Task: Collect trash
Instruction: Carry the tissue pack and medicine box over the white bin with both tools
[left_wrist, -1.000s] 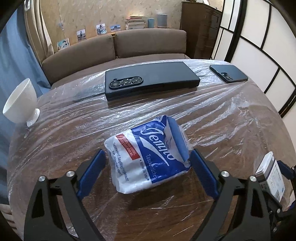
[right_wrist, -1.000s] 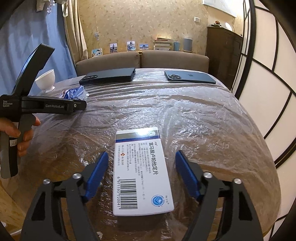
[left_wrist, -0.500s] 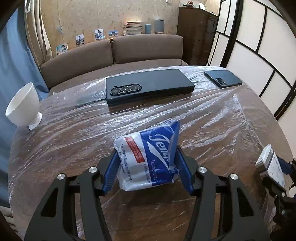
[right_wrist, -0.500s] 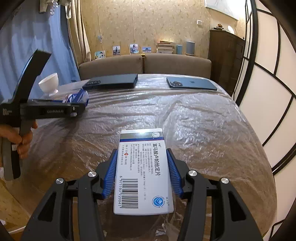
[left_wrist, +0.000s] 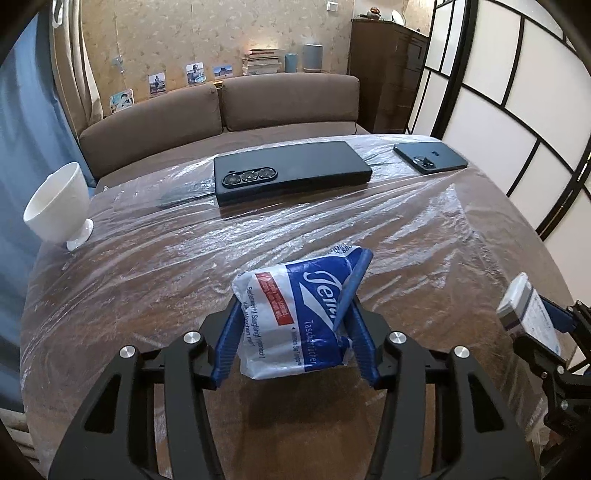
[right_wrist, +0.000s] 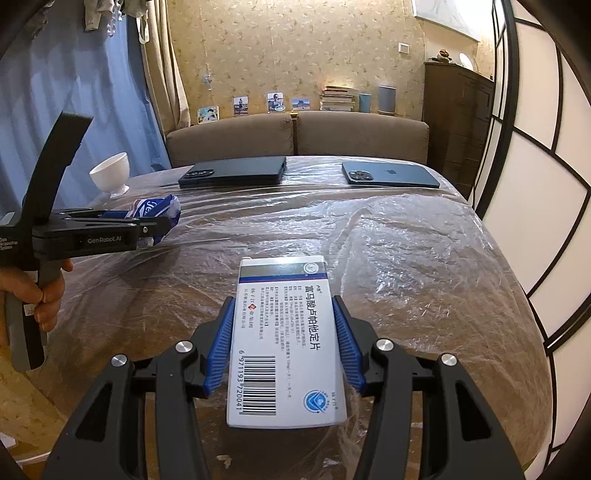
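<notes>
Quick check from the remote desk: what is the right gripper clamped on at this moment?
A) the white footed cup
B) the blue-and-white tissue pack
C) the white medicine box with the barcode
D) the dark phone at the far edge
C: in the right wrist view both blue pads of the right gripper press the long sides of the white medicine box.

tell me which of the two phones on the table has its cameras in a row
The larger black phone, nearer the white cup: three lenses in a line. The smaller blue phone has clustered lenses.
</notes>
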